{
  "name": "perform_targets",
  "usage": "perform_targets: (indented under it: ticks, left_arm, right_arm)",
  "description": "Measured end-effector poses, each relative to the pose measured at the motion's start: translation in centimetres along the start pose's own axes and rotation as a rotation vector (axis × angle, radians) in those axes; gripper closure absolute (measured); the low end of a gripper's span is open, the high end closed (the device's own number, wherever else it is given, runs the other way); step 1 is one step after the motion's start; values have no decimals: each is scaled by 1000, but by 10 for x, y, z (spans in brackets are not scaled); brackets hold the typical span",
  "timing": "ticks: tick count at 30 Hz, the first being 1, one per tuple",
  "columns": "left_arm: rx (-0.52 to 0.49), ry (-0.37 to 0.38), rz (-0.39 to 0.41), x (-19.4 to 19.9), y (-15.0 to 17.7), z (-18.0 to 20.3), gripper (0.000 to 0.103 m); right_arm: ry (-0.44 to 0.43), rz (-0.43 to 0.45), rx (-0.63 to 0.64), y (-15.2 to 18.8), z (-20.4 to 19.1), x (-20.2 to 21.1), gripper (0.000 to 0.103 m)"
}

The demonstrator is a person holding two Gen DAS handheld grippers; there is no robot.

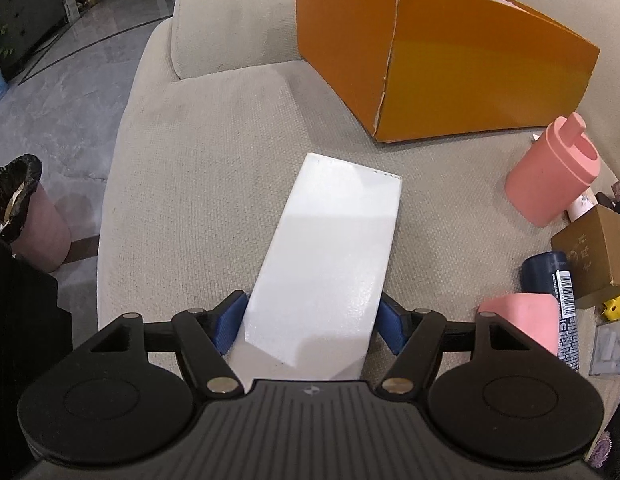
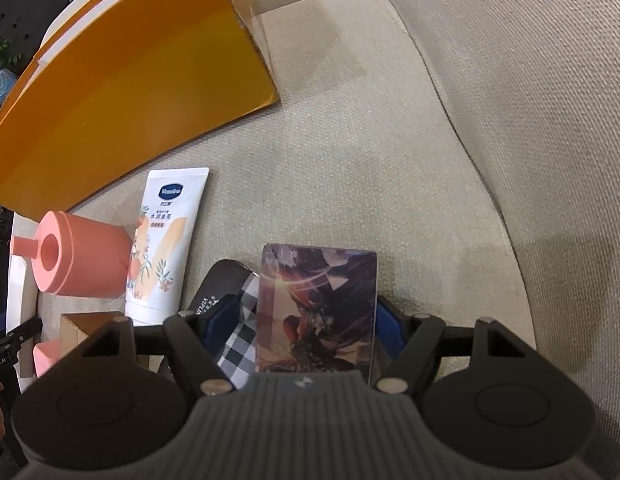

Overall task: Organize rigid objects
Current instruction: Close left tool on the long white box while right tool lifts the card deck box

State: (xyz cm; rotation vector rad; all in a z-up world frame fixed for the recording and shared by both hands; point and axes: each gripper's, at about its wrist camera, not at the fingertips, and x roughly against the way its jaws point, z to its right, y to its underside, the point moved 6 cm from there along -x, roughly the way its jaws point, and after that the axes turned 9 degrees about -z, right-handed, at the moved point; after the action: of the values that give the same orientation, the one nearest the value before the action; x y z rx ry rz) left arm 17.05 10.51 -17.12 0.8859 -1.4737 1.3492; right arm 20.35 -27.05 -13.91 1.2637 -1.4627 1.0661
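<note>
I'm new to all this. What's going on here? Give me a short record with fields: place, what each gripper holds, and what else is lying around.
place: beige sofa seat
left gripper: shut on a white flat box
right gripper: shut on a picture-printed box
big container: orange box standing on the seat near the backrest
loose items: pink cup on its side, Vaseline tube beside it, dark can with barcode, gold-brown box
off the sofa: pink bin with black liner on the floor

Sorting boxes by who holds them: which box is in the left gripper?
The plain white box, clamped by the left gripper; the right gripper grips the picture-printed box.
</note>
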Motion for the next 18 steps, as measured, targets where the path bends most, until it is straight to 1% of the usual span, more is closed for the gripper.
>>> perform_targets:
  ticks: [3, 6, 13, 18]
  left_arm:
    - [-2, -8, -1, 0, 0, 1, 24]
    - [2, -14, 5, 1, 0, 2, 25]
    - [34, 4, 34, 7, 4, -1, 29]
    - [33, 6, 59, 17, 3, -2, 31]
  right_arm:
    - [-8, 1, -1, 1, 0, 1, 35]
    - [-20, 1, 0, 3, -1, 3, 42]
    - [-20, 21, 9, 6, -4, 9, 43]
    - [-22, 46, 18, 9, -6, 17, 44]
